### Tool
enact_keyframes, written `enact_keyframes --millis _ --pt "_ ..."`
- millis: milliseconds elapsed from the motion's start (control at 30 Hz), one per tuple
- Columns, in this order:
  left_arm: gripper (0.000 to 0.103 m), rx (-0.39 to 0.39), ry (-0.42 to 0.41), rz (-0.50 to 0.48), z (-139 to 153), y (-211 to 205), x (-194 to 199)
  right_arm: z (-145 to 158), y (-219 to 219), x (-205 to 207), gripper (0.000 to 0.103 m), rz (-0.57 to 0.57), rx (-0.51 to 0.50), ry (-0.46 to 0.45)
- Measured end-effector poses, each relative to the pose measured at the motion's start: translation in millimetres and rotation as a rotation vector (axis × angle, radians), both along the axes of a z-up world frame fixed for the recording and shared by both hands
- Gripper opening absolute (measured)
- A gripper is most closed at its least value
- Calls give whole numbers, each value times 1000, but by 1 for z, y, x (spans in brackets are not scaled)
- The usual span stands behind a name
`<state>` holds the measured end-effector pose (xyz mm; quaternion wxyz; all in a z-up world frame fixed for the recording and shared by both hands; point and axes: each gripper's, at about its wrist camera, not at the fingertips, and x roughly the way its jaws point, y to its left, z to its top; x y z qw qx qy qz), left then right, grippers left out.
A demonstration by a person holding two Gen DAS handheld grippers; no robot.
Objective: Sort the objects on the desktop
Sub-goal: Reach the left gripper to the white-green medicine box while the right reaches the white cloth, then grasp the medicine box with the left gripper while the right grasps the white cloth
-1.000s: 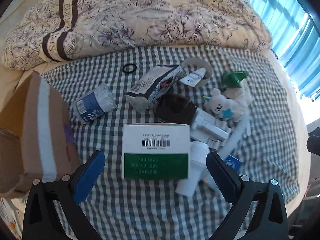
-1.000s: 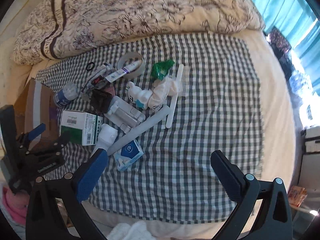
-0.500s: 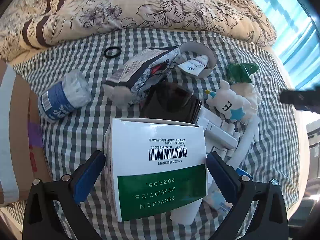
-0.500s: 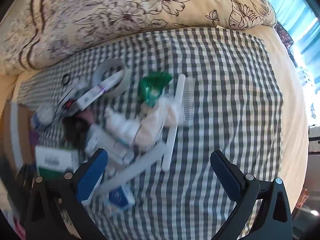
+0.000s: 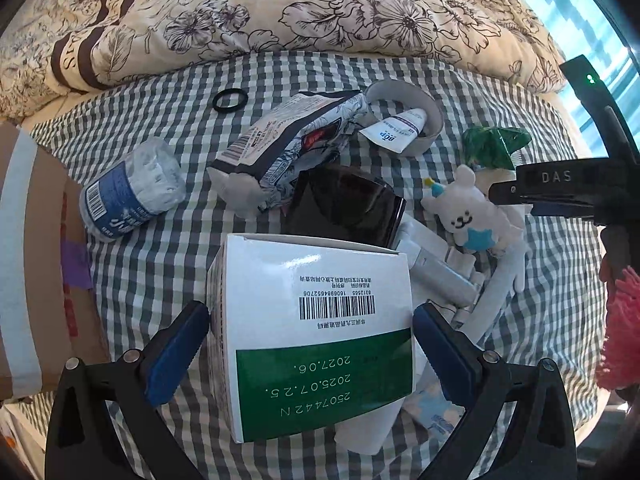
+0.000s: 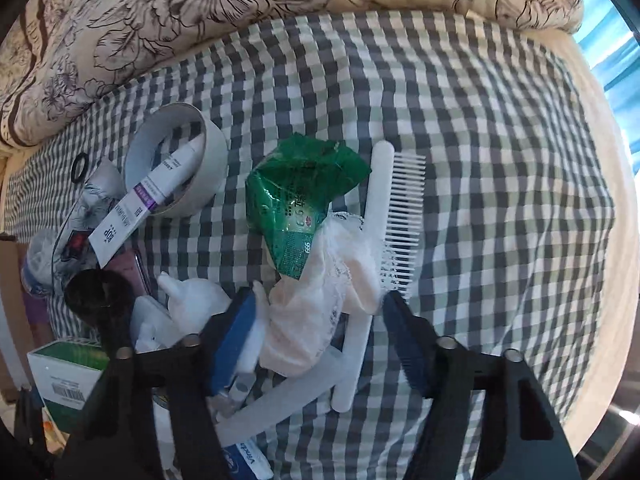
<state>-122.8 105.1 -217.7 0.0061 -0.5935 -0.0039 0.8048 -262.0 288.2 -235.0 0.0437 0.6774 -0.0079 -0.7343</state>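
A white and green carton [image 5: 316,340] stands on the checked cloth [image 6: 500,160] between the fingers of my open left gripper [image 5: 310,316], whose blue pads sit close to its two sides. In the right wrist view my right gripper [image 6: 318,300] is half closed, and its fingers flank a cream lace cloth [image 6: 316,304] without visibly squeezing it. A green packet [image 6: 296,200] and a white comb [image 6: 400,216] lie just beyond that cloth. The left wrist view shows the right gripper [image 5: 500,194] from the side, over a white plush bear [image 5: 468,212].
A crushed bottle [image 5: 128,192], black hair tie [image 5: 229,101], printed foil bag [image 5: 288,148], tape roll [image 5: 404,116] with a tube [image 5: 394,130] and a black case [image 5: 344,208] lie behind the carton. A cardboard box [image 5: 36,260] stands left; a floral quilt [image 5: 280,12] lies behind.
My left gripper has closed in on the carton, which now sits between its fingers. My right gripper has dropped towards the pile and narrowed around the lace cloth.
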Motion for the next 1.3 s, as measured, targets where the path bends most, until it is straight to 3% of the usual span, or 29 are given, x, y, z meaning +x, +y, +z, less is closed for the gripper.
enact_keyframes --millis 67,133,300,433,533,567,600,667,733,800,1100,1233,1300 --pt "103 -2 8 -14 -1 0 -2 -4 1 -3 20 -1 2 -26" --pt "103 9 15 -17 0 -2 -4 -4 4 -3 18 -1 -5 -26" --pt "73 63 36 45 14 -23 -3 12 21 1 14 -33 -45 -17" --pt "61 96 33 50 22 -32 -1 27 33 5 14 -50 -78 -3" --pt "61 85 26 46 22 -30 0 38 36 25 14 -47 -76 9" --pt "67 86 26 61 21 -30 0 43 35 33 14 -50 -75 14" --pt "84 101 11 76 19 -30 -1 47 35 36 14 -54 -76 17" --pt "100 112 -34 115 12 -30 -3 50 42 41 14 -62 -80 21" --pt "100 108 -50 130 8 -29 0 50 48 44 14 -70 -79 22" --pt "100 51 -48 132 9 -22 5 51 53 52 14 -79 -73 17" --pt "103 -147 -83 24 -5 15 8 47 67 59 14 -97 -74 5" --pt "103 -110 -133 22 -20 8 4 47 73 61 14 -104 -80 3" --pt "93 -89 -131 43 -22 0 4 49 74 62 14 -104 -81 5"
